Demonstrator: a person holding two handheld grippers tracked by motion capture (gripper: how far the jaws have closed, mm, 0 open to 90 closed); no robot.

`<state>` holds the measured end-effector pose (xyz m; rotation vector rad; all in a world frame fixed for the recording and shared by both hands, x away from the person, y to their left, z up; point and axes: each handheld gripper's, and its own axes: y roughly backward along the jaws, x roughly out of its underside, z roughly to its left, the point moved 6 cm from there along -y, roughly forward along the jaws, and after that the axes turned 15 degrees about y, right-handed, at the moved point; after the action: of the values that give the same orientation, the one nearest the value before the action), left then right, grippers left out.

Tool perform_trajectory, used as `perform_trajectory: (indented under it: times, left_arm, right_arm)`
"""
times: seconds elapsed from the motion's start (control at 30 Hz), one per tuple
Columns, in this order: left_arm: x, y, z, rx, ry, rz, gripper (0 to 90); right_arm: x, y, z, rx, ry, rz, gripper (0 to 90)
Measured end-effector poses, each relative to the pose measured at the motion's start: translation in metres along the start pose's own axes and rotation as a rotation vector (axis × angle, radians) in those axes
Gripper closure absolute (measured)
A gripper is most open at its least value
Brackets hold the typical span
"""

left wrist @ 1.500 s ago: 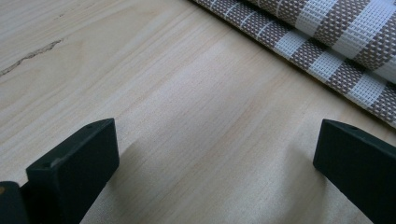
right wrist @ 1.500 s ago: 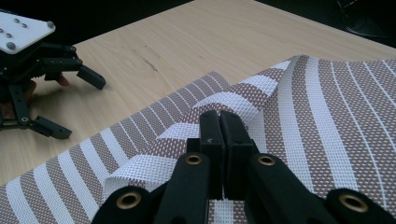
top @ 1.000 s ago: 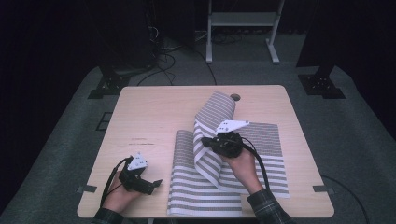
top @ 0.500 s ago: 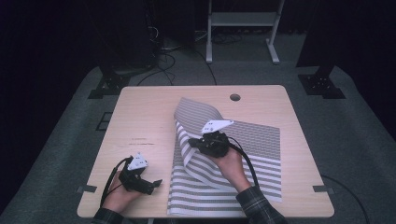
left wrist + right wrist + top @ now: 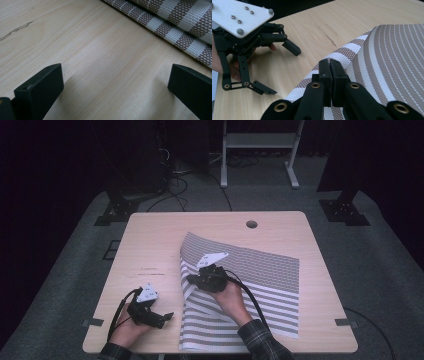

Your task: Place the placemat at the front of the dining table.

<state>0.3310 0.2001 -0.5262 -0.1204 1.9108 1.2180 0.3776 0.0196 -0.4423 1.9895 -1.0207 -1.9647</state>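
**A striped mat, half folded, on a wooden table**

A big light wooden table [image 5: 150, 245] stands on a grey floor. It has a small round hole [image 5: 251, 224] near its far edge.

A woven mat with brown and white stripes [image 5: 260, 290] lies on the right half of the table. Its near part lies flat, and its near edge reaches the table's front edge. Its far left part is lifted and folded over, so the finer-striped back side shows.

The right gripper [image 5: 192, 280] is black, with a pale three-cornered plate on top. A hand in a checked sleeve holds it over the middle of the mat. In the right gripper view its two jaws are pressed together, and they pinch the edge of the mat [image 5: 372, 57] between them. The mat curves up from the table at that spot.

The left gripper [image 5: 162, 316] rests on the bare wood near the front left, just beside the mat's left edge. Its jaws stand wide apart with nothing between them. In the left gripper view there is bare wood [image 5: 100, 62] between the jaws, and the mat [image 5: 175, 22] lies beyond them.

No bowls, boxes or other holders are on the table.
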Motion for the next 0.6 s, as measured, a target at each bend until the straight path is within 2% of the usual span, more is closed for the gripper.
perform_trajectory:
  times: [0.13, 0.27, 0.6]
  left_arm:
    - [0.000, 0.000, 0.000, 0.000, -0.003, 0.000, 0.0]
    - [0.000, 0.000, 0.000, 0.000, -0.003, 0.001, 0.0]
    - [0.000, 0.000, 0.000, 0.000, -0.001, 0.000, 0.0]
  right_arm:
    - [0.000, -0.012, 0.003, -0.021, -0.003, 0.011, 87.2]
    - [-0.004, -0.018, 0.005, -0.028, -0.021, -0.007, 77.1]
    - [-0.009, -0.009, 0.005, -0.016, -0.021, -0.028, 58.9]
